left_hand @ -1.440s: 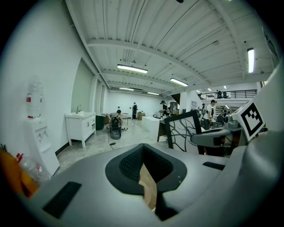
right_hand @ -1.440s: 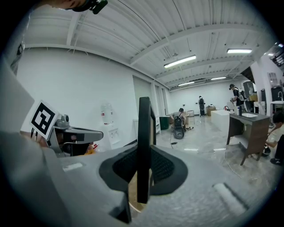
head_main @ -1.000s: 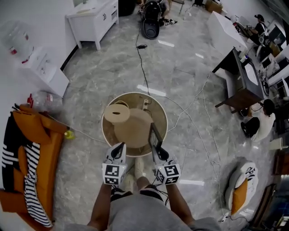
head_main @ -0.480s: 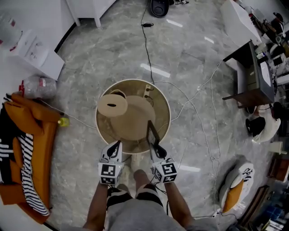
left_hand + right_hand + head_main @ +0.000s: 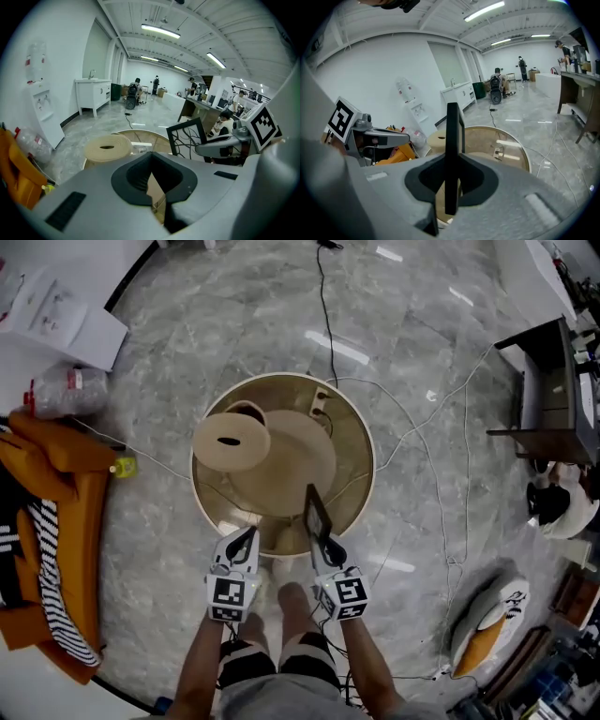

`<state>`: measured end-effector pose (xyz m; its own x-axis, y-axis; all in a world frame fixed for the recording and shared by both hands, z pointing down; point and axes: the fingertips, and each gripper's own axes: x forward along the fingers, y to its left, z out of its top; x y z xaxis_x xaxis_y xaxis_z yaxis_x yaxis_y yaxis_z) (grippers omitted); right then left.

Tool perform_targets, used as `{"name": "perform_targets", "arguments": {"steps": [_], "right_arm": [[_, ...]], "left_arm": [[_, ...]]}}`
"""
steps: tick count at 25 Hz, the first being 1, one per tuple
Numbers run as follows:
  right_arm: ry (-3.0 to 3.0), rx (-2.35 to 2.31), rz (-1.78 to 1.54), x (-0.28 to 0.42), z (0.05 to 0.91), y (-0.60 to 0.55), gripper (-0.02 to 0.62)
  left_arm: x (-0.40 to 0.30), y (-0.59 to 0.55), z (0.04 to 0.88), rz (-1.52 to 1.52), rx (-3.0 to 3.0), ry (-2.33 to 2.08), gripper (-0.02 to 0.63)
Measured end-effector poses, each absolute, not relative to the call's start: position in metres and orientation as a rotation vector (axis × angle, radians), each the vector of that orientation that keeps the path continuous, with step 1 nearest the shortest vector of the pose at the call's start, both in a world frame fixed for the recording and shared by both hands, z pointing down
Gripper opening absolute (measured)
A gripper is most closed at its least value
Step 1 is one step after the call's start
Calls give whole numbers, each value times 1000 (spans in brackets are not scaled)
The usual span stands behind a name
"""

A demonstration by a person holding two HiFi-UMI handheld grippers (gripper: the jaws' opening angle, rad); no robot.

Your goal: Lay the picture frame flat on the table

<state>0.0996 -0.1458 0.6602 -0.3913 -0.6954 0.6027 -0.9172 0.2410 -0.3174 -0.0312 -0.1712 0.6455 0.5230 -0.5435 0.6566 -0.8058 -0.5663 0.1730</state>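
One picture frame (image 5: 317, 512) stood upright, clamped in right gripper (image 5: 325, 543) jaws, above near rim of surface (image 5: 356, 439); left gripper (image 5: 242, 545) jaws were together, empty.

The left gripper (image 5: 152, 183) has its jaws together, empty; beyond, the right gripper (image 5: 200, 149) holds the picture frame (image 5: 185, 136) upright.

No legible text, brand, number or sign anywhere in view.
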Motion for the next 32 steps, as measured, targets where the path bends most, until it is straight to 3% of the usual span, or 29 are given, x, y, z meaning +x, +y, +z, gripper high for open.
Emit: {"name": "perform_targets", "arguments": {"steps": [17, 32], "right_arm": [[-2121, 1386, 1020, 114, 802, -144, 54], [-2135, 1379, 1156, 125, 834, -167, 57]], "left_arm": [[-18, -164, 784, 810, 2194, -1043, 15], [-8, -171, 821, 833, 2130, -1046, 15]]}}
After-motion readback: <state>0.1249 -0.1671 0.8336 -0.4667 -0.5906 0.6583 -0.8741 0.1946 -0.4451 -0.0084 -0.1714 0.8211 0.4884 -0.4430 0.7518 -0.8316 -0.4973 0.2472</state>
